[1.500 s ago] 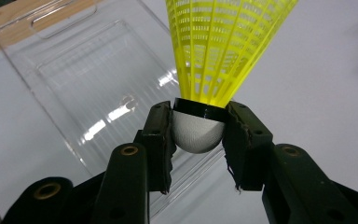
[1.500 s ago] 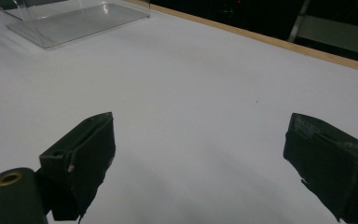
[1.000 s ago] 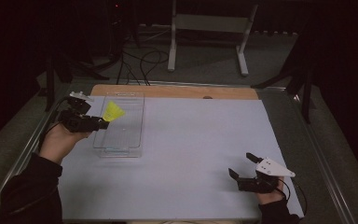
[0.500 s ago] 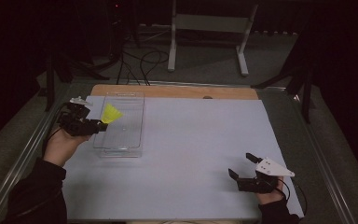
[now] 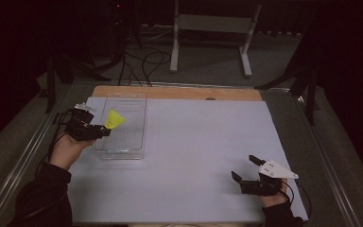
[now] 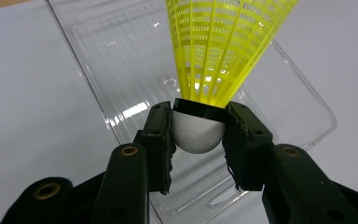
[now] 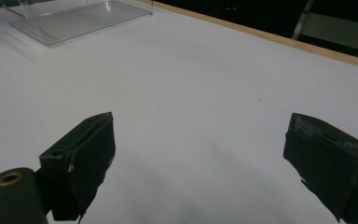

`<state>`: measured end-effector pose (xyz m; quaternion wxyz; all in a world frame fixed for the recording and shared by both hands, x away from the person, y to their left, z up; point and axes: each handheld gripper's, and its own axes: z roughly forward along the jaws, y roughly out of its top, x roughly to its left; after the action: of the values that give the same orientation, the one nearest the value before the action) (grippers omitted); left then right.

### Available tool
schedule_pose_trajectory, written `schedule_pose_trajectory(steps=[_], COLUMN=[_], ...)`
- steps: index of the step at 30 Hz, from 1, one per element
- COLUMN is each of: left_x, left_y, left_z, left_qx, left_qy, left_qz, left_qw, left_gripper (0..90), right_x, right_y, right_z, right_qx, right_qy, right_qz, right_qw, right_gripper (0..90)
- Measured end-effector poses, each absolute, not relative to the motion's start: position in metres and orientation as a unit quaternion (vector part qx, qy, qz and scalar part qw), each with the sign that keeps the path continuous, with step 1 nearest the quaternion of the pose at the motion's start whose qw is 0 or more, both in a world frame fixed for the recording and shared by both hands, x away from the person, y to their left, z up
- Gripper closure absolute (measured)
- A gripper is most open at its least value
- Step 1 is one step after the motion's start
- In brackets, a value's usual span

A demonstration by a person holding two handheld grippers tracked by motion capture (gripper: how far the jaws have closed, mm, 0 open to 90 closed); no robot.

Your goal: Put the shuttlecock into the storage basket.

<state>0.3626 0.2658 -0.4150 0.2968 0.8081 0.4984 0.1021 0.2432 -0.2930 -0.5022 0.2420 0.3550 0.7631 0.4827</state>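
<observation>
1. The yellow shuttlecock (image 6: 223,51) is pinched by its white rounded cork base between the jaws of the left gripper (image 6: 198,135); its skirt flares toward the top of the left gripper view, over the clear plastic tray (image 6: 121,70). In the high view it sits at the left of the frame, over the tray's left rim.
2. It should handle as very light. The mesh skirt looks thin and springy (easily bent if squeezed), so the firm base is the sound place to grip, as now.
3. The base is round, so it may swivel or slip between flat pads; a level, gentle set-down seems wise.
4. The right gripper (image 7: 200,154) rests at the lower right of the high view, jaws spread wide with nothing between them, over the bare white tabletop (image 7: 205,79).
5. Hard to make out: whether the shuttlecock touches the tray floor; the skirt's rim is cut off at the top of the left gripper view, and the tray's transparent walls blur into the tabletop.
</observation>
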Motion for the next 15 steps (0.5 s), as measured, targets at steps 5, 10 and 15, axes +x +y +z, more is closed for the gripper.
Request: schedule_pose_trajectory(steps=[5, 10, 15], left_x=[0.365, 0.367, 0.370], left_y=[0.266, 0.265, 0.263], left_z=[-0.420, -0.426, -0.433], left_qx=[0.810, 0.814, 0.818], left_qy=[0.498, 0.497, 0.498], left_qz=[0.098, 0.094, 0.085], left_qw=[0.293, 0.285, 0.276], left_gripper=[63.8, 63.8, 63.8], right_x=[0.243, 0.243, 0.243], right_y=[-0.293, -0.293, -0.293], right_z=[-0.502, -0.502, -0.502], right_qx=[0.354, 0.355, 0.355], right_qy=[0.764, 0.764, 0.764], right_qz=[0.482, 0.482, 0.482], right_qw=[0.242, 0.242, 0.242], right_gripper=[9.1, 9.1, 9.1])
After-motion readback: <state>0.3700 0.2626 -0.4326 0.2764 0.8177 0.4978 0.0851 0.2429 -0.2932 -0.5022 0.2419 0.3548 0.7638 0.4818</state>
